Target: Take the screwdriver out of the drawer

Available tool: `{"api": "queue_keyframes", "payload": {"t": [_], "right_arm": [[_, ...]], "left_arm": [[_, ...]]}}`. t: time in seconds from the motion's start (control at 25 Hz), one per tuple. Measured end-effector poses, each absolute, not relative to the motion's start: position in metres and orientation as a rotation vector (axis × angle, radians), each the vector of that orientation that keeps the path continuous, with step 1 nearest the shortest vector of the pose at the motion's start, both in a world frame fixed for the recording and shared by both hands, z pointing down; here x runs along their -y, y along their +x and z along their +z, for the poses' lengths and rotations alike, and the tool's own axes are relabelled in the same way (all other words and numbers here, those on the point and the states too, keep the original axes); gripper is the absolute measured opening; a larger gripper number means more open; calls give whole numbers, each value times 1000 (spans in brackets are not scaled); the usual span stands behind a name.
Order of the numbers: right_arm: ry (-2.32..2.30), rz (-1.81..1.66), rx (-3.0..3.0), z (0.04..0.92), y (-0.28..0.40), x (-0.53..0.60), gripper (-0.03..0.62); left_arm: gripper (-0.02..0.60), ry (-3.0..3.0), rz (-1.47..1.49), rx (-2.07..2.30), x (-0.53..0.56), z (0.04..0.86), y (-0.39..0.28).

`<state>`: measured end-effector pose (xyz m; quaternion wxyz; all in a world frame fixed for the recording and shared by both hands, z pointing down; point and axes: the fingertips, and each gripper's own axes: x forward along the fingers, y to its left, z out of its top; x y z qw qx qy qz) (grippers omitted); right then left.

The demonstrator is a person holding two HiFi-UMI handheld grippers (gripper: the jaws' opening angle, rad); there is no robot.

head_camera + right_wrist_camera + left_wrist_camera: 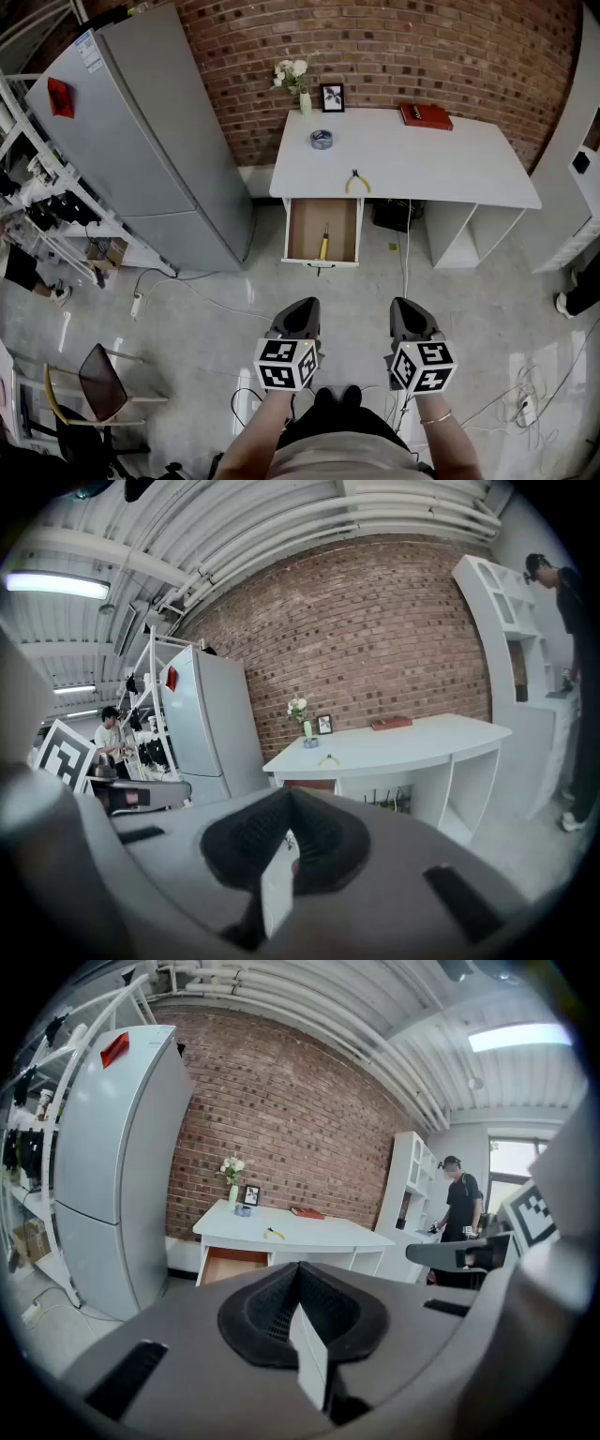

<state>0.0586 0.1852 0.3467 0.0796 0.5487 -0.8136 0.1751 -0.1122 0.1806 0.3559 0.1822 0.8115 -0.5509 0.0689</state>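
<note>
The white desk (441,164) stands against the brick wall, its drawer (302,225) pulled open. In the drawer lies the screwdriver (324,246), yellow-handled, pointing away from me. My left gripper (300,307) and right gripper (409,306) hang side by side over the floor, well short of the drawer. Both are shut with nothing between the pads. The left gripper view shows the left gripper (298,1283) closed, with the drawer (232,1265) far ahead. In the right gripper view the right gripper (287,819) points toward the desk (403,744).
Yellow pliers (355,183), a tape roll (322,140), a red book (427,115) and a vase with flowers (298,84) sit on the desk. A grey fridge (141,131) stands left of it. A chair (98,375) and floor cables (187,286) lie nearby. A person (461,1213) stands off to the right.
</note>
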Motion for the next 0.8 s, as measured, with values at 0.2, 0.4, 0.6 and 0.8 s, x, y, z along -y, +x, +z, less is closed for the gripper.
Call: {"api": "queue_keyframes", "payload": {"t": [0.2, 0.4, 0.6, 0.8], "right_arm": [[1685, 535, 2425, 348, 73, -188, 2], [1721, 570, 2426, 347, 83, -184, 2], [1708, 580, 2416, 354, 86, -180, 2], [1700, 607, 2408, 358, 94, -175, 2]], "left_arm": [[-6, 2299, 198, 1551, -180, 357, -103], [-6, 2311, 224, 1544, -173, 358, -95], [-6, 2313, 232, 1588, -169, 354, -97], [-5, 2310, 238, 1627, -160, 349, -94]]}}
